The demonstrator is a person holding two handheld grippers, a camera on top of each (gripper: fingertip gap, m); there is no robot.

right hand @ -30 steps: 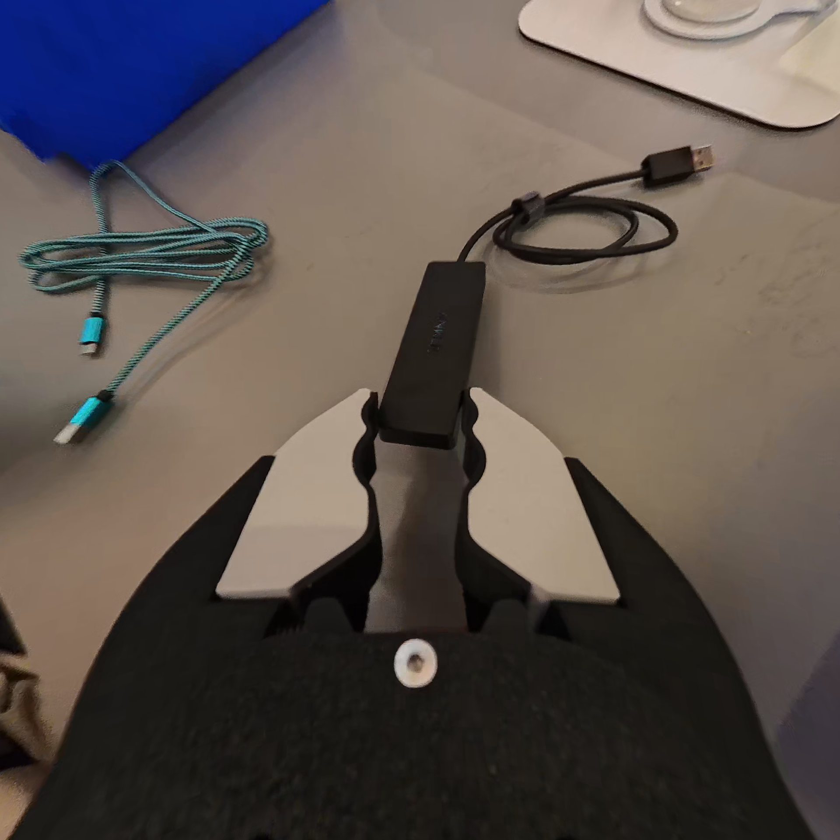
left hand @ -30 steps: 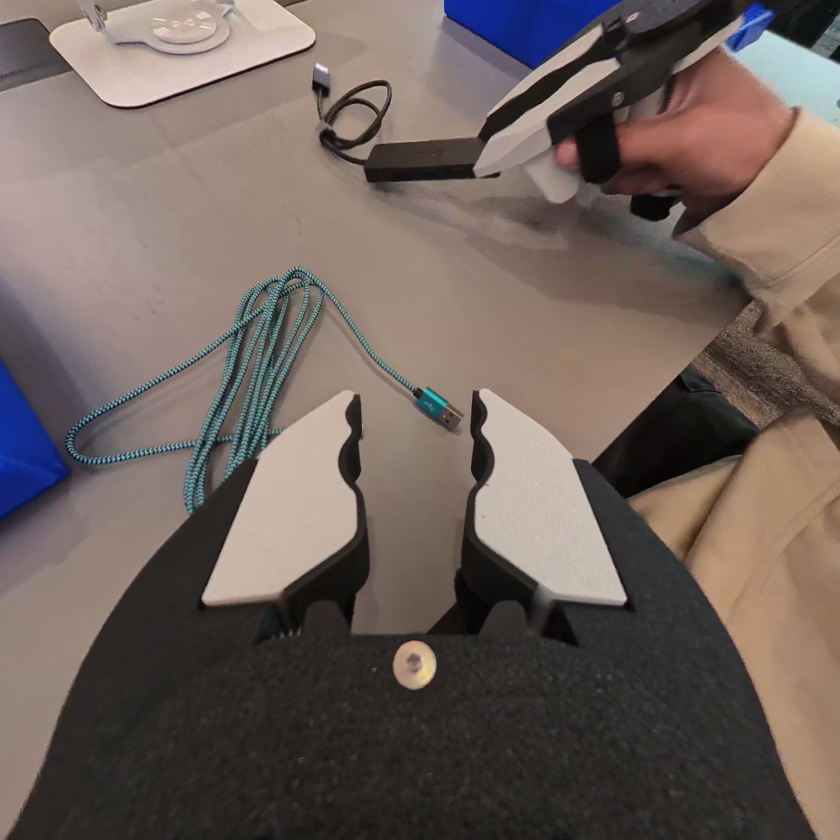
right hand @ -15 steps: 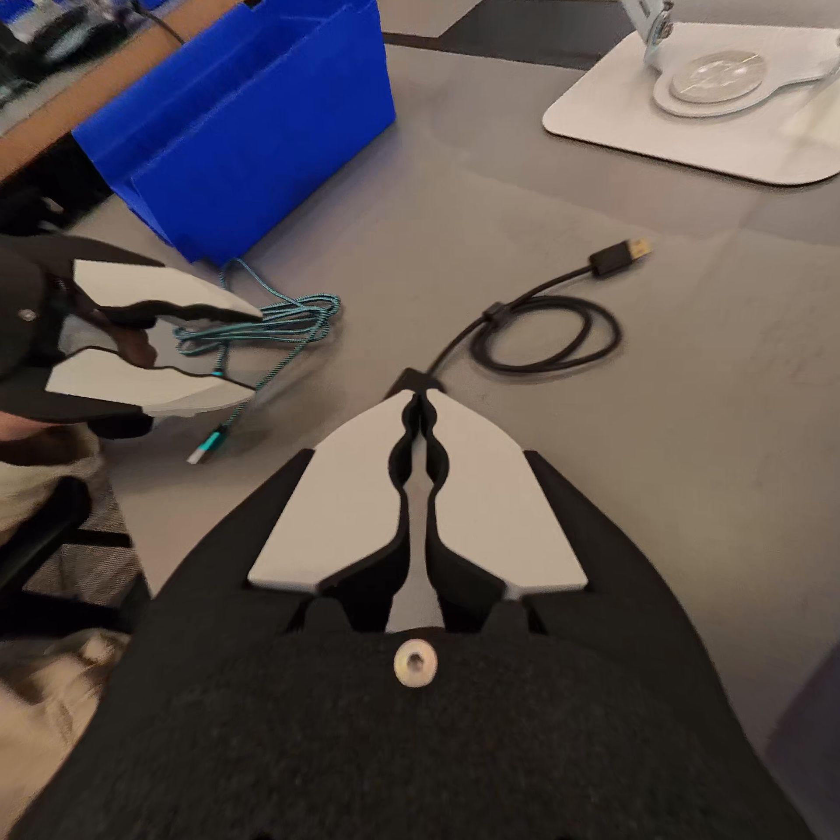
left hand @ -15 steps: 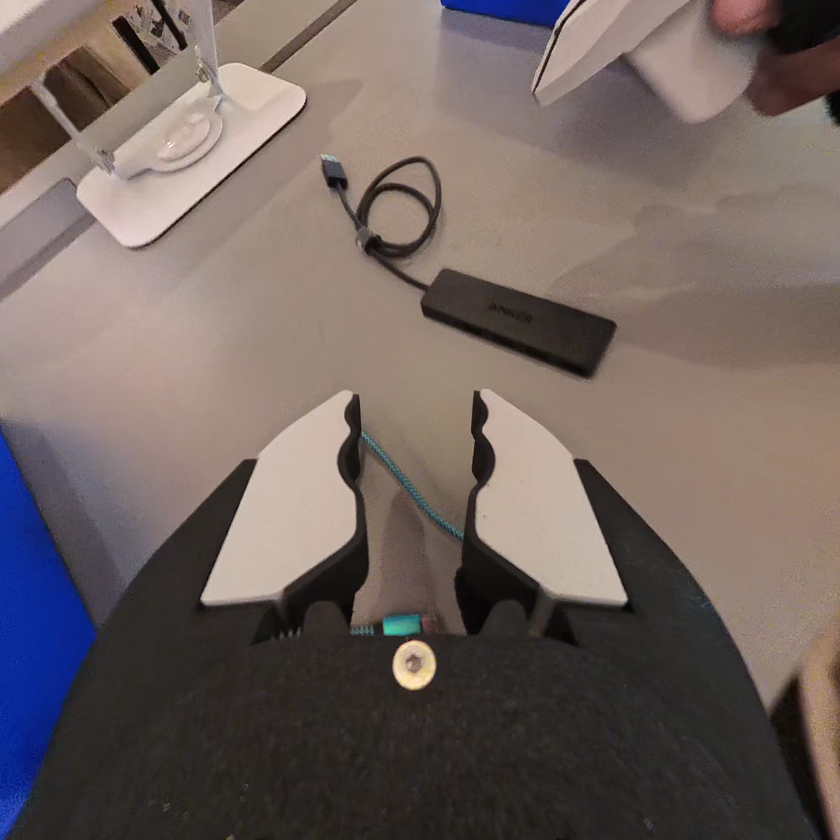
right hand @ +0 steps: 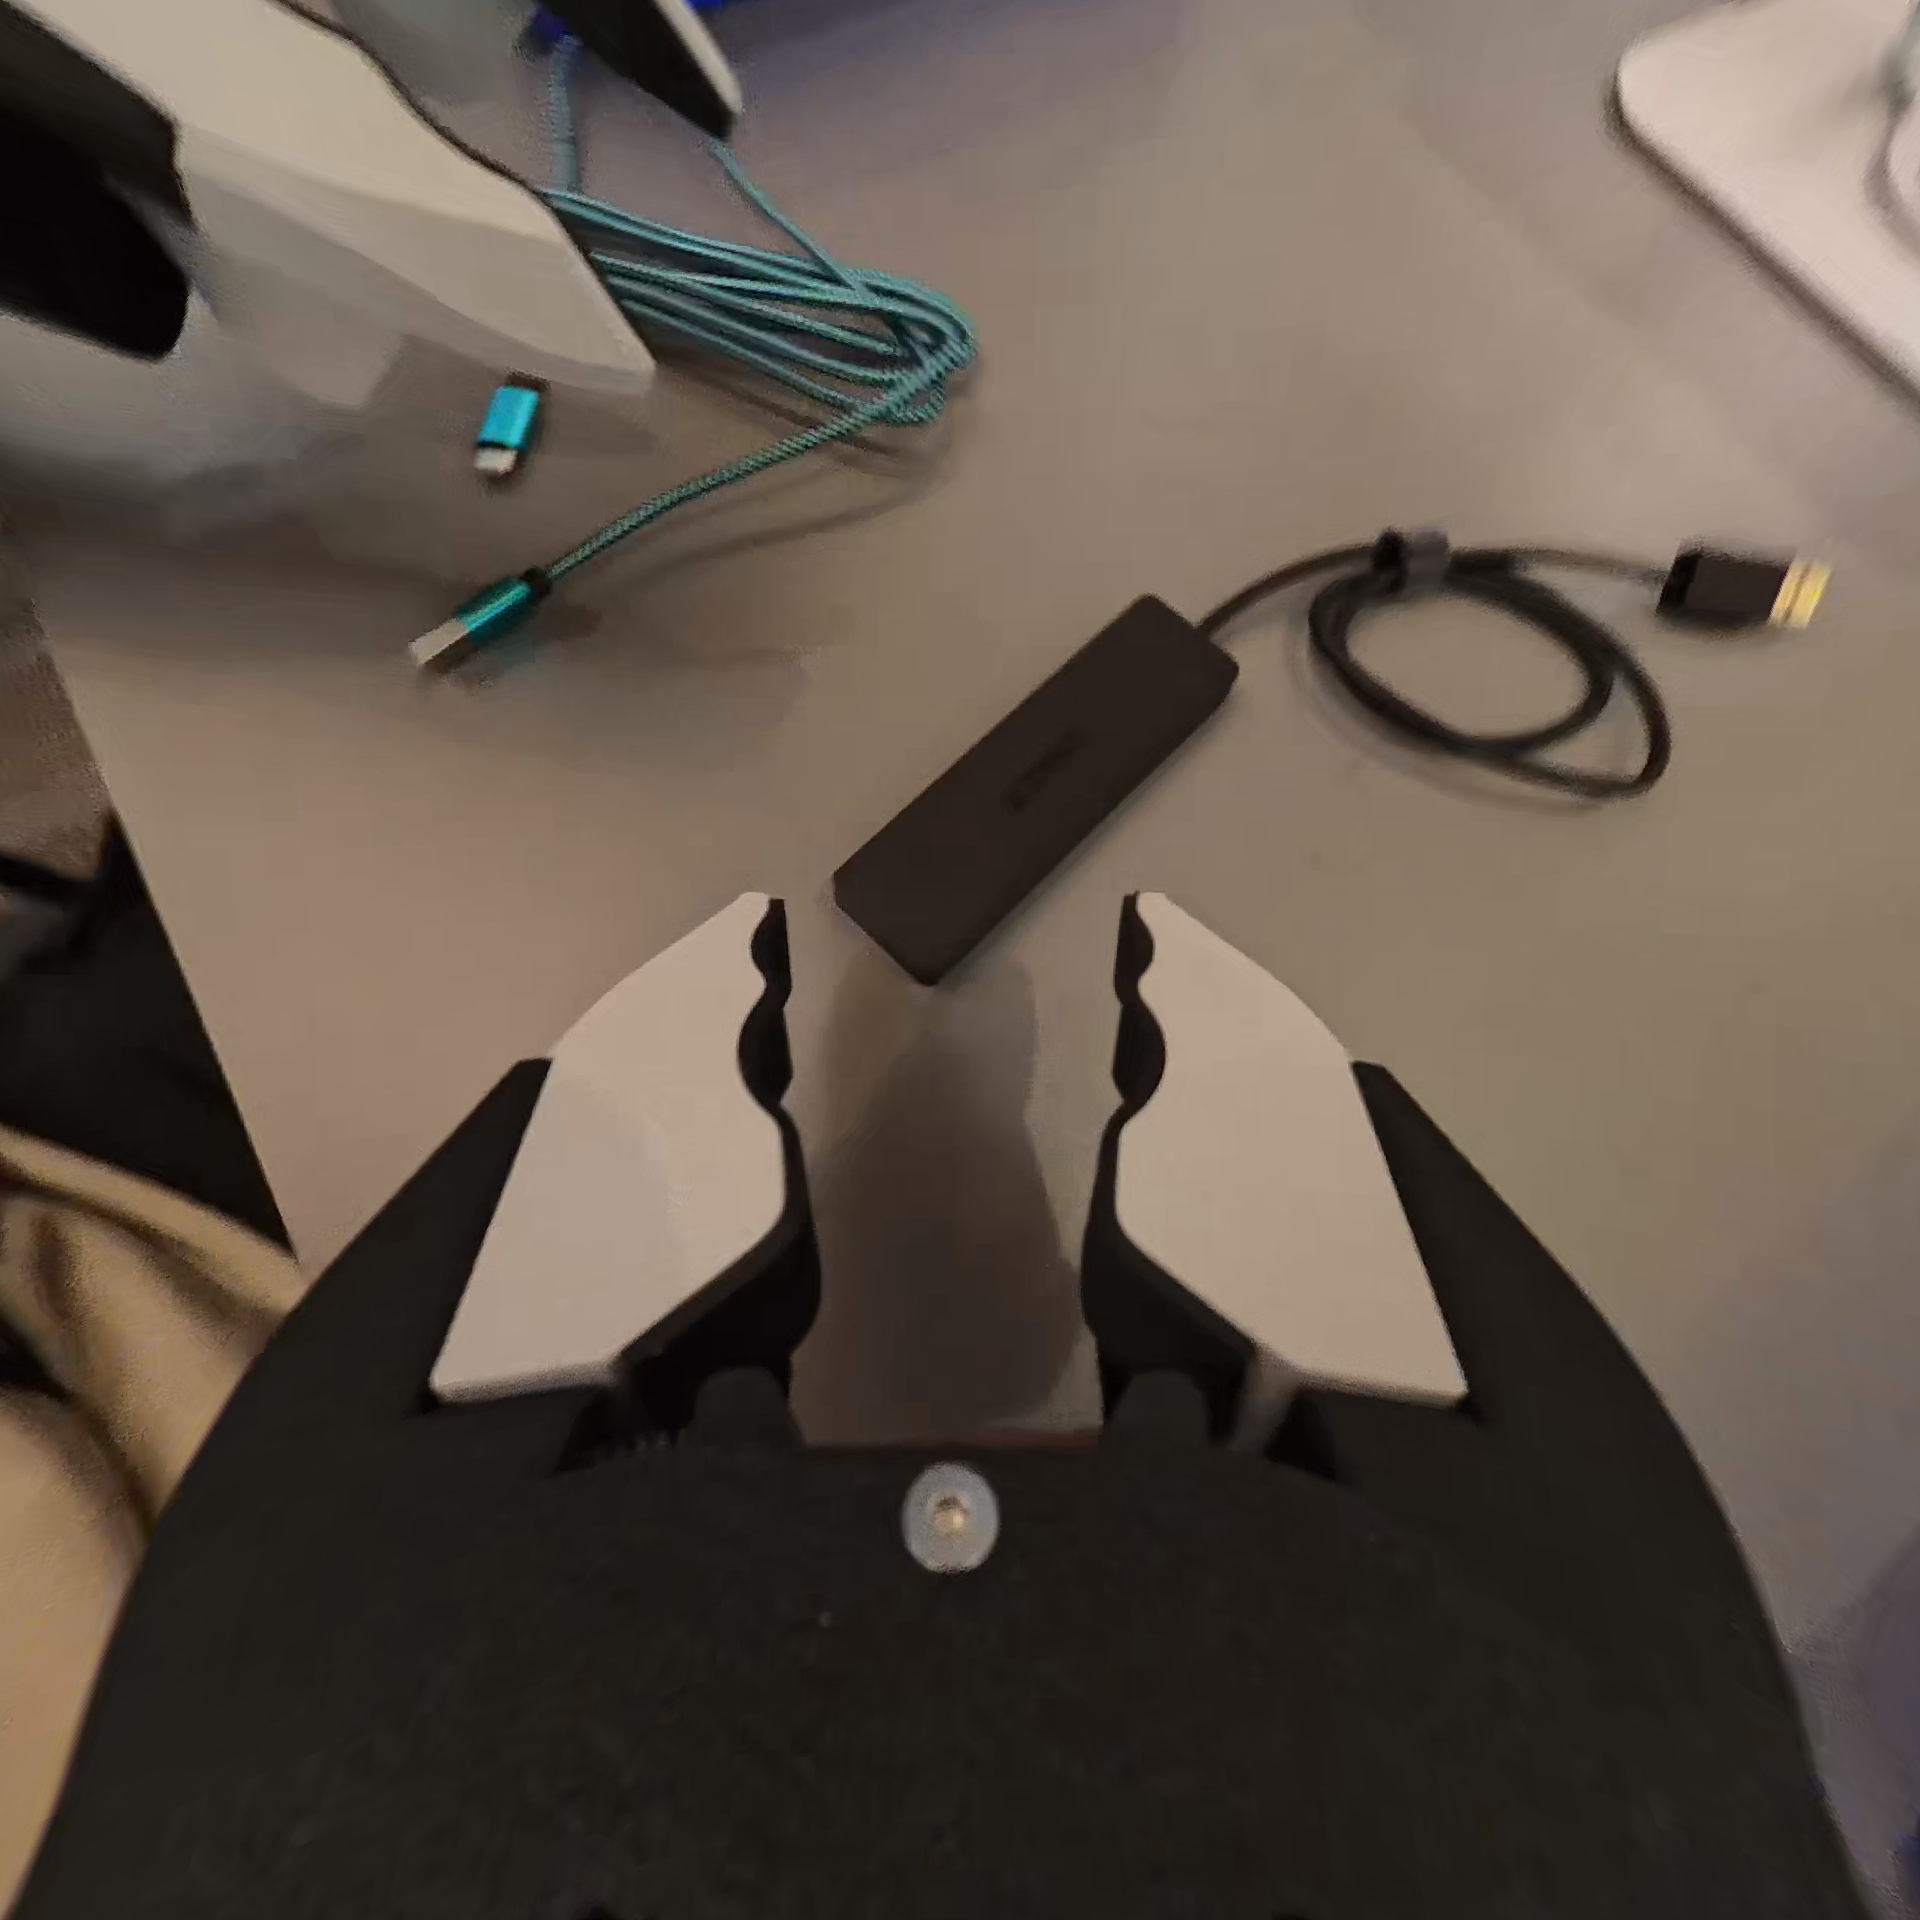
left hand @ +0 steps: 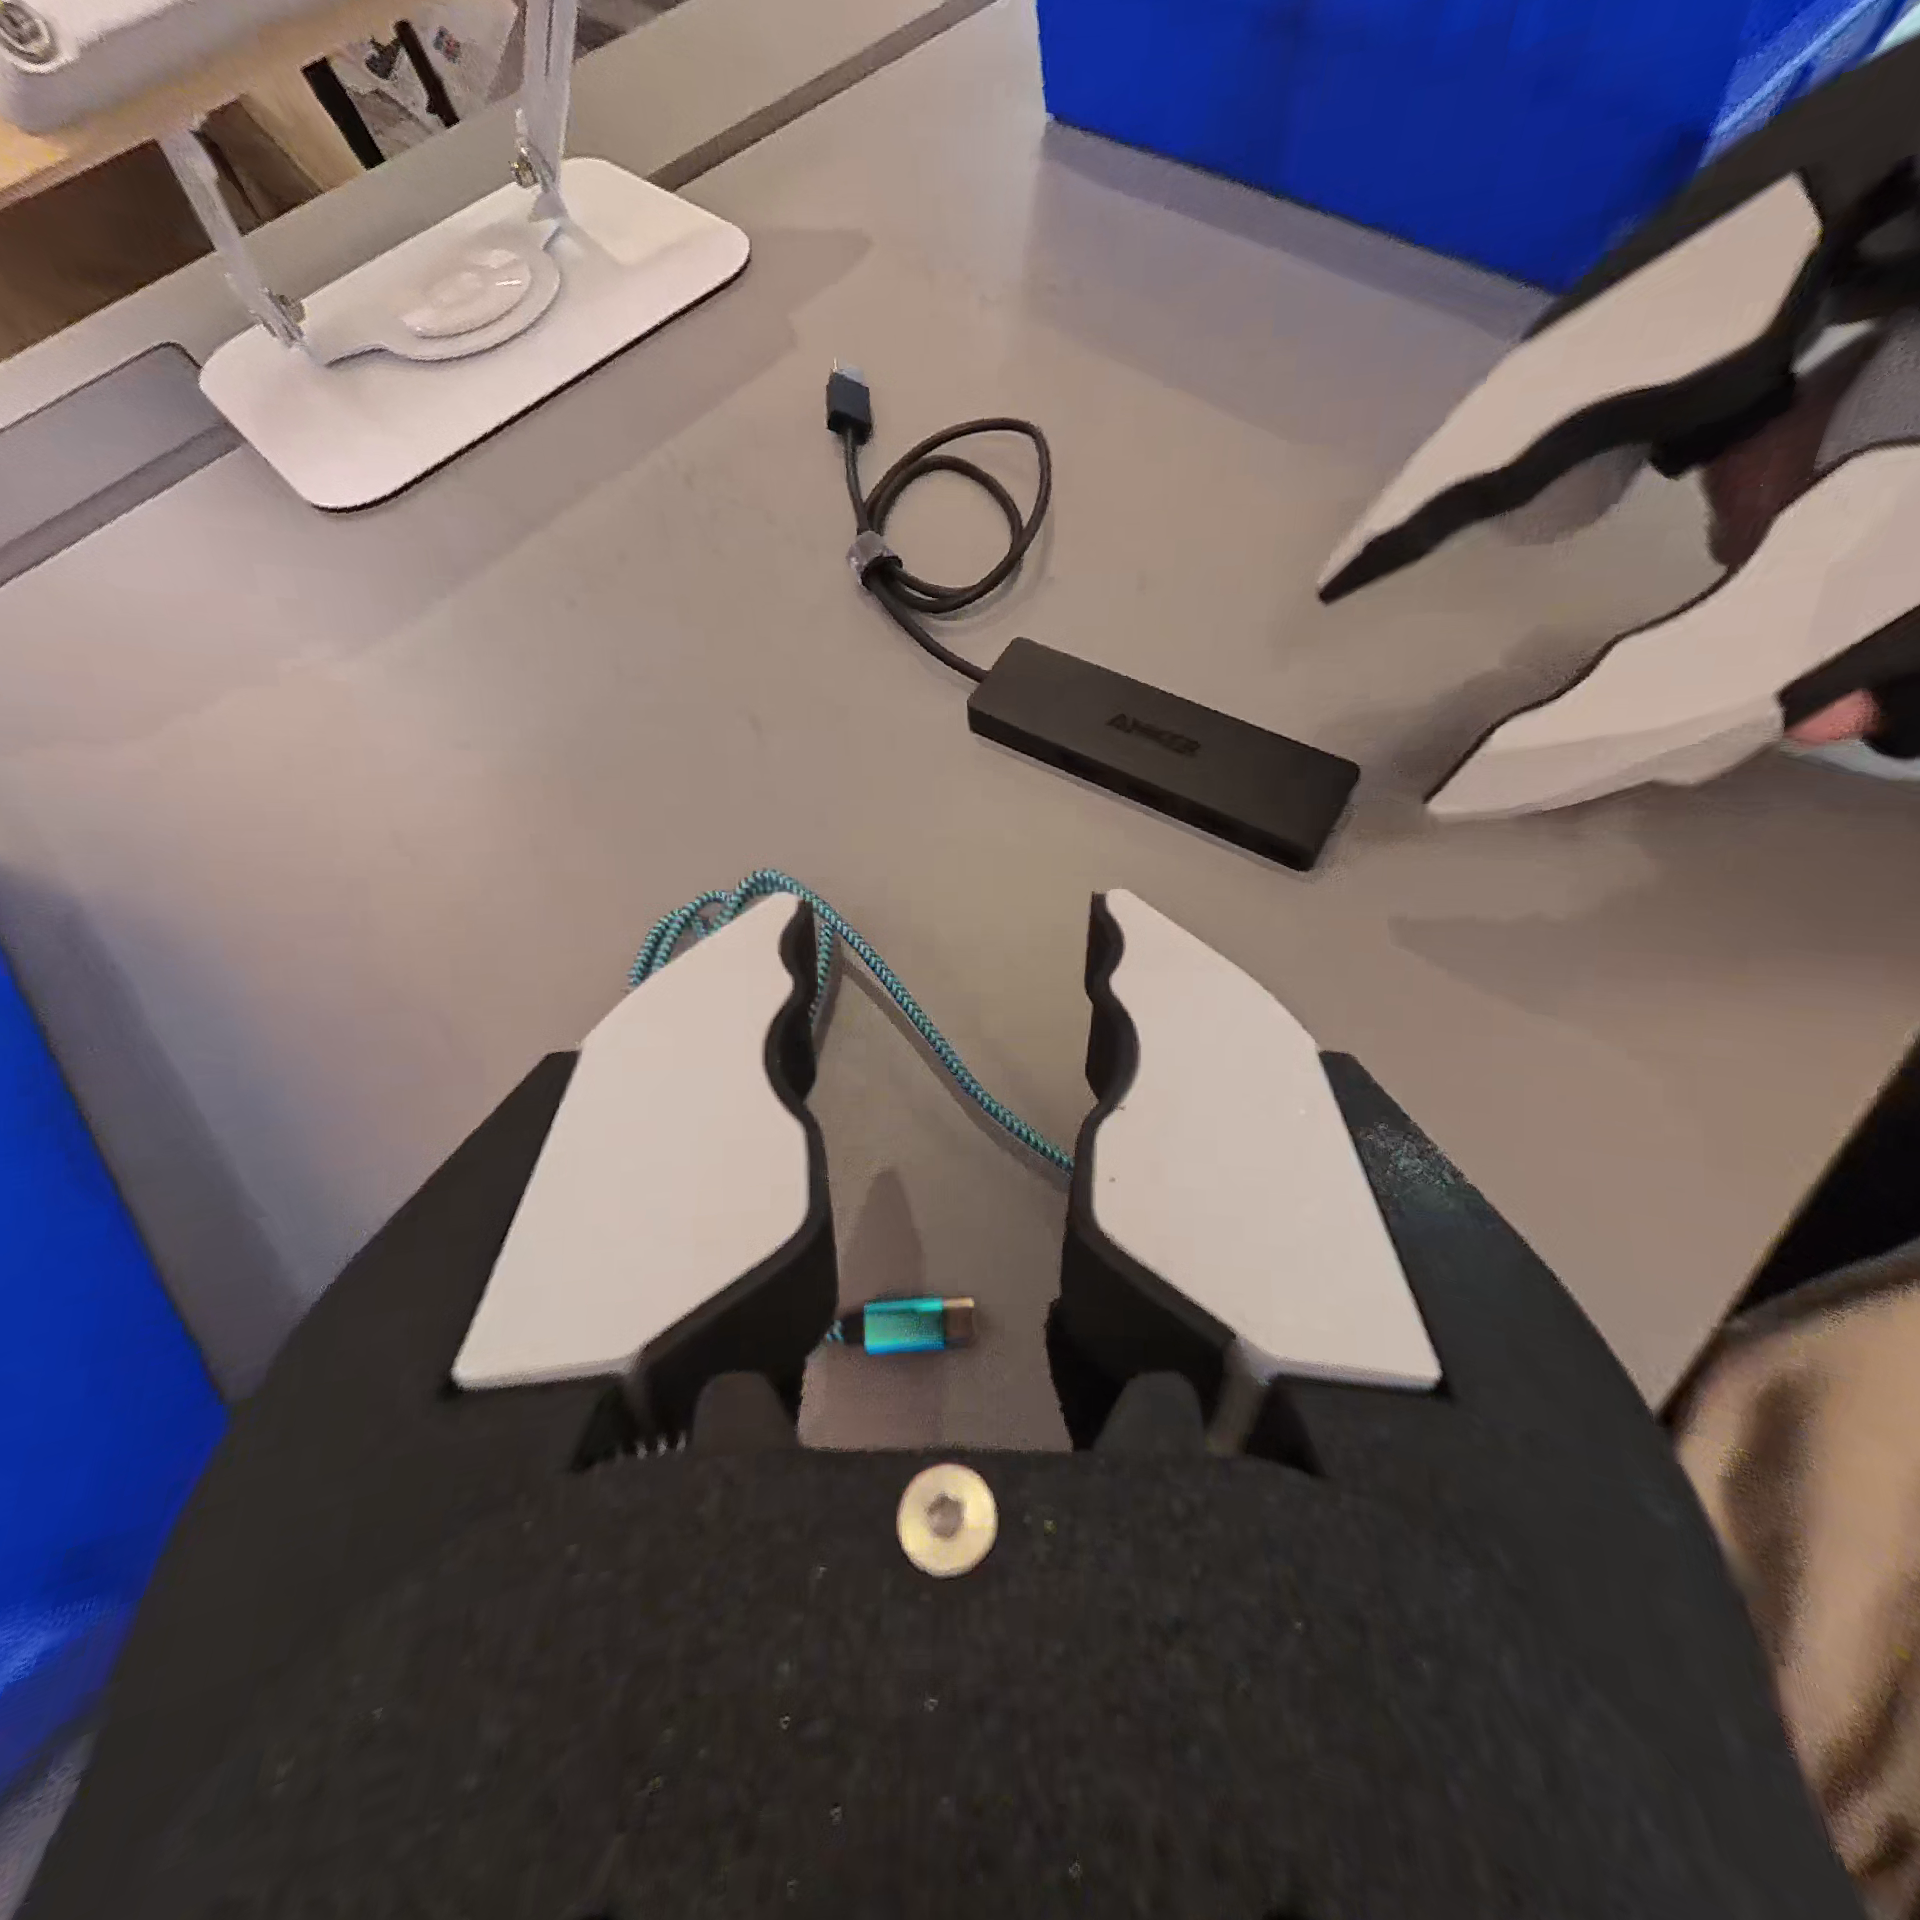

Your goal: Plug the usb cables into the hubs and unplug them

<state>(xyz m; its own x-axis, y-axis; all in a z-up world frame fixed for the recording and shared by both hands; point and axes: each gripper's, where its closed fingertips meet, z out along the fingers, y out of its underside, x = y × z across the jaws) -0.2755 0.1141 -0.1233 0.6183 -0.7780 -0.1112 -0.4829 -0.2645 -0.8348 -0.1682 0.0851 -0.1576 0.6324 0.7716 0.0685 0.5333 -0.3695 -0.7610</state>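
Black USB hub lies flat on the grey desk, nothing plugged into it; its own black cable is coiled just beyond it, plug end loose. Right gripper hovers w/ fingers spread apart, holding nothing, the hub's near end just ahead of the tips, not touching. Left gripper also has fingers apart & empty, off to the hub's side, low over the teal braided cable. That cable's strand runs between the left fingers; its small teal plug lies on the desk below them. Its larger USB plug rests on the desk near the hub. Blue bin and white stand base sit beyond the hub.
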